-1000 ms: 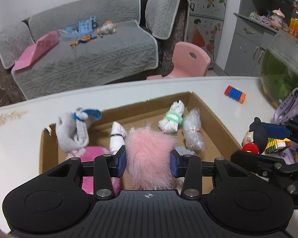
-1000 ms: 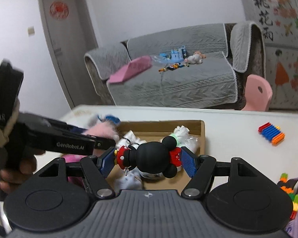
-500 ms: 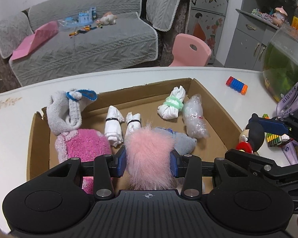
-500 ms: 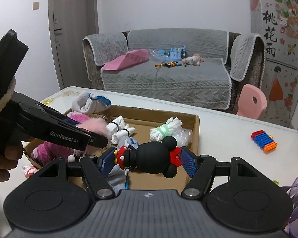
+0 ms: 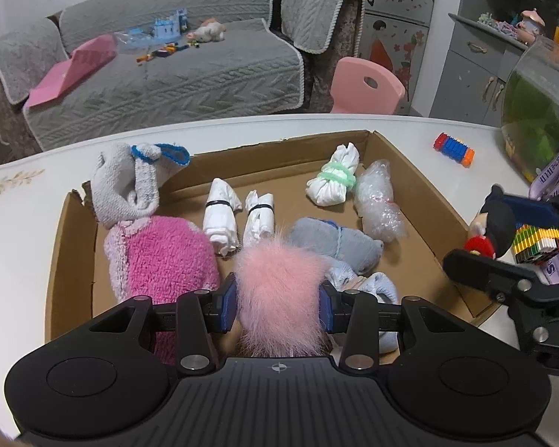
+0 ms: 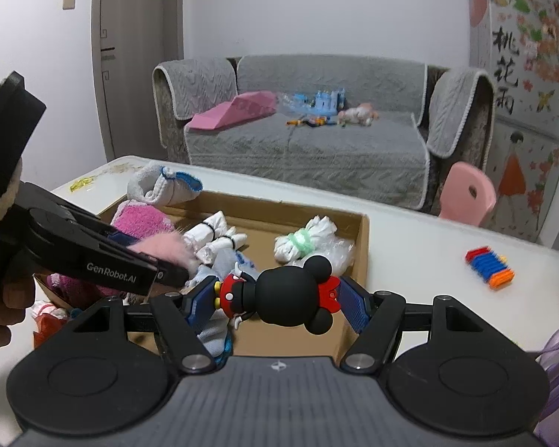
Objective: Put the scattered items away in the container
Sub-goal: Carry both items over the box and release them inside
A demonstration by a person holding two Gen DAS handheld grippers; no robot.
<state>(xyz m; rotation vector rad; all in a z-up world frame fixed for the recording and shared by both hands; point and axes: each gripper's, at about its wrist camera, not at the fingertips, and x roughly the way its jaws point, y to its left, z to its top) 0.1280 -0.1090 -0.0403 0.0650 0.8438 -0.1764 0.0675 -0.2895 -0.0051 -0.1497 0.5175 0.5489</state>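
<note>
Since the earlier frame the left gripper has sunk closer to the box, and the right gripper has rolled, so the room now sits upright in its view. The left gripper clamps a pink pompom between its blue pads, above the near end of the box, over a pink sock and grey bundle. The right gripper grasps a mouse figure lying sideways, over the box's near right corner. A block toy lies on the table, well apart.
</note>
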